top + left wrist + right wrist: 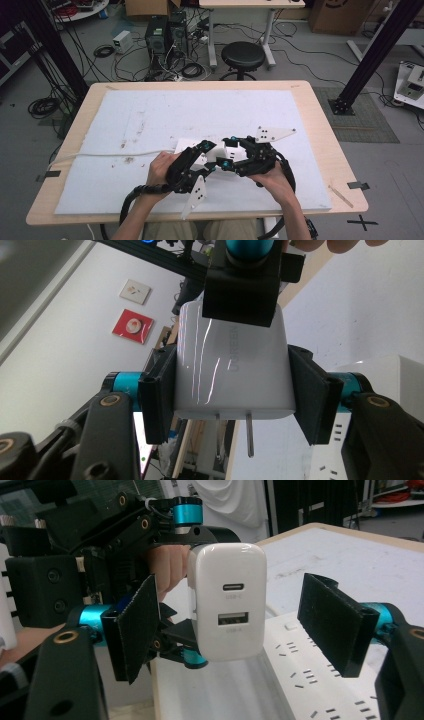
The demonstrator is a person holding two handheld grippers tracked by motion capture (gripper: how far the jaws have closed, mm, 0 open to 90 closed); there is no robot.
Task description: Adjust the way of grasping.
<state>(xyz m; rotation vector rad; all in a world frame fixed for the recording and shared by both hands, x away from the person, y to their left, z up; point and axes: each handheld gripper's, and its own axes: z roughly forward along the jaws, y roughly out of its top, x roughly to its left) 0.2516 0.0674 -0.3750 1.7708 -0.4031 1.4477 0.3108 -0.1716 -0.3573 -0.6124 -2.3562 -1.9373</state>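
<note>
While the right gripper (240, 625) gapes, the left gripper (232, 395) clamps a glossy white charger (232, 365).

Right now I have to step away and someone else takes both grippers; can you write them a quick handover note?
Left gripper: shut on the white charger, jaws on its two sides, prongs out in the open.
Right gripper: open, jaws either side of the charger's port face without touching it.
The charger is held above the white power strip, which lies on the white mat with its cable running off to the left.
Done: charger picked up.
Left, probably: plug it into the strip; not yet in a socket.
</note>
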